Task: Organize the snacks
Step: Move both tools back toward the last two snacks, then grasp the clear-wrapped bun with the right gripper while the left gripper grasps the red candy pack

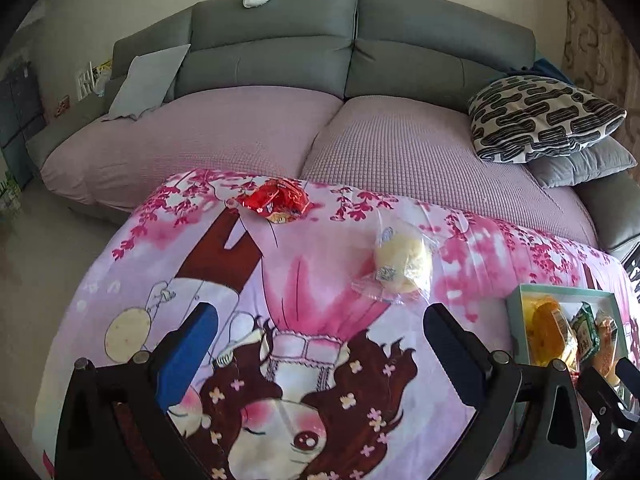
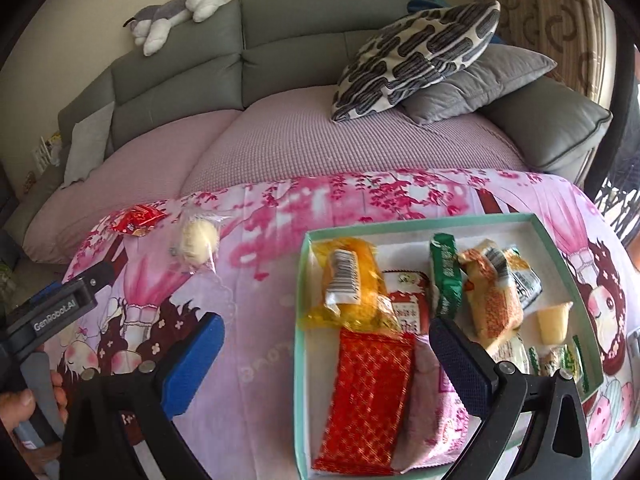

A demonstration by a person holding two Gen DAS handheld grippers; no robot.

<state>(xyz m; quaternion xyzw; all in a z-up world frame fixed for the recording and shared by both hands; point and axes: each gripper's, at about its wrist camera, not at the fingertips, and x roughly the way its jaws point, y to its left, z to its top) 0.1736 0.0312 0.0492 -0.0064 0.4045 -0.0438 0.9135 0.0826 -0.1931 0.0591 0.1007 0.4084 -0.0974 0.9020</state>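
My left gripper (image 1: 320,332) hangs spread wide with nothing in it above the cartoon-print blanket (image 1: 304,280); my right gripper (image 2: 326,344) is equally splayed and unloaded over the near left corner of the mint-green cardboard box (image 2: 302,320). "GenRobot.AI" is printed on the left gripper's black body. Inside the box lie crinkly wrapped snacks: a red gold-latticed packet (image 2: 368,400), a yellow bag with a barcode (image 2: 348,288), a green packet (image 2: 444,276) whose writing is unreadable. Near the blanket's far edge sit a red packet (image 1: 276,198) and a pale round bun in clear plastic (image 1: 402,264).
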